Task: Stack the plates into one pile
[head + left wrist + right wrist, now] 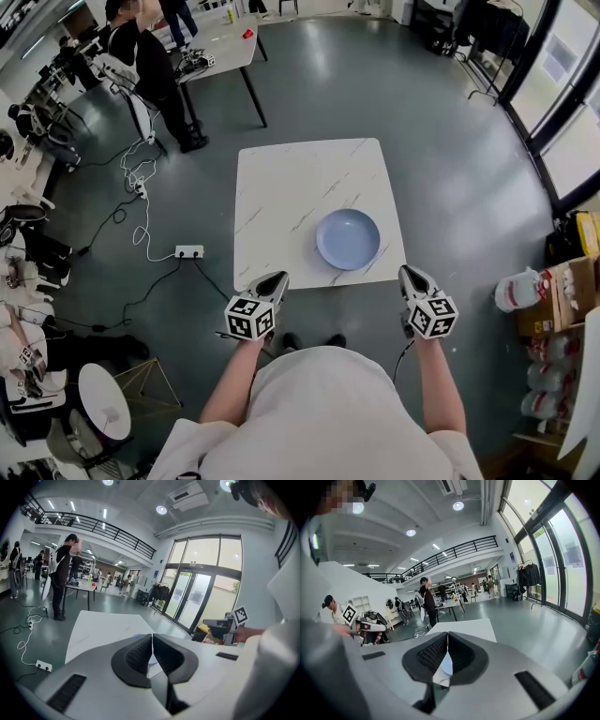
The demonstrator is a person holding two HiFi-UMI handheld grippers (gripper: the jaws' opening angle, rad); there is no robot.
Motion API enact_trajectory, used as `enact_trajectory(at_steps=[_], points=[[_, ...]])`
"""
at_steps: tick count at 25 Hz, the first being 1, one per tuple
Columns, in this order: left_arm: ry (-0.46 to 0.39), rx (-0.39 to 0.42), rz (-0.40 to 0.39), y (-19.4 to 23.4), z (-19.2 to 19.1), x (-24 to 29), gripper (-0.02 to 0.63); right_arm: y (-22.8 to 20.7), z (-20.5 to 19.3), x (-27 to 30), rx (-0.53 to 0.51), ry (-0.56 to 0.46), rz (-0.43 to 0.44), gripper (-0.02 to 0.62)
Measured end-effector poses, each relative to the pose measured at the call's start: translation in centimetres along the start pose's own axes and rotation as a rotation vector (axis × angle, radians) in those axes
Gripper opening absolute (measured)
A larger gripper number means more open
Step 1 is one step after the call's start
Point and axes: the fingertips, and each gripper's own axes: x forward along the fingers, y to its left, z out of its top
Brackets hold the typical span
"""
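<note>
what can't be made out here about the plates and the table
- Head view: whether the blue plate is one plate or a pile. It is seen from above and its edges are too small to count.
- Left gripper view: most of the plate, behind the shut left claw.
- Right gripper view: the near part of the table, behind the shut right claw.

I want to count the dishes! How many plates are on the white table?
1 in view: the blue plate lies on the white table, toward its near right corner. More could be stacked under it; from above I cannot tell.
</note>
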Motion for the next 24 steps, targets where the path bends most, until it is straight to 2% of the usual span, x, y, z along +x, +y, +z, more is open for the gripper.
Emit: enact_trajectory(at_steps=[15,24], points=[[0.023,-0.013,-0.048,1.8,1.1,0.2,0.018,0.8,1.0,0.9,0.020,-0.018,-0.054,0.026],[0.023,-0.004,-0.049,2.8,1.6,0.0,0.018,1.9,1.7,1.1,0.012,-0.020,-0.045,0.026]])
